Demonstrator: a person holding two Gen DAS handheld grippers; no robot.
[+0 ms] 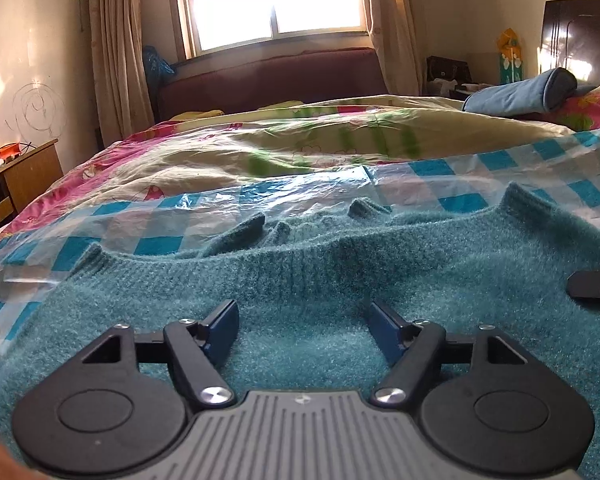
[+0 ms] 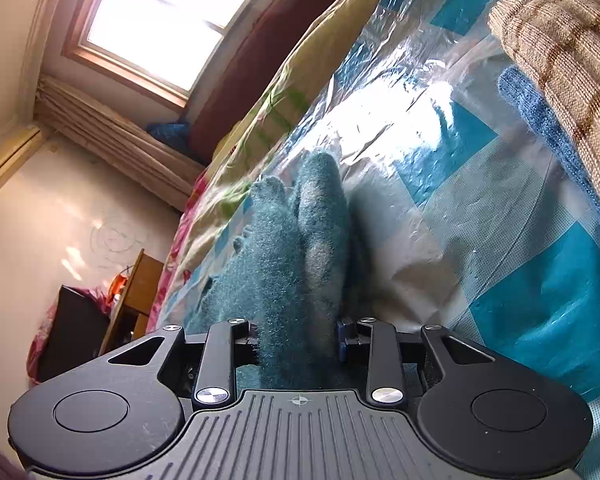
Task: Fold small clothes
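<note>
The main risk sits with the right claw (image 2: 298,340). It has a thick bunch of the teal sweater (image 1: 300,280) pinched between its blue pads, and the knit is fuzzy and bulky, so the grip is probably on only the outer layers. If that hand lifts or pulls across quickly, the fold could slide out, or only one layer could follow and leave the fold crooked. The slick checked plastic sheet (image 2: 480,200) under the garment adds to this: the whole sweater may skate along it instead of folding, or the sheet may wrinkle up with it.

The left claw (image 1: 302,324) is the other weak spot. Its jaws stand wide apart with bare knit between them and nothing gripped; the pads hover just above or lightly on the sweater, and I cannot tell which. If it closes from here it could grab a flat pinch of the body rather than an edge, dragging the cloth out of line.

The sweater lies spread on the bed, directly under and ahead of the left claw, its ribbed edge beyond the fingertips. A stack of folded knitwear (image 2: 568,60) rests ahead and to the right of the right claw.
</note>
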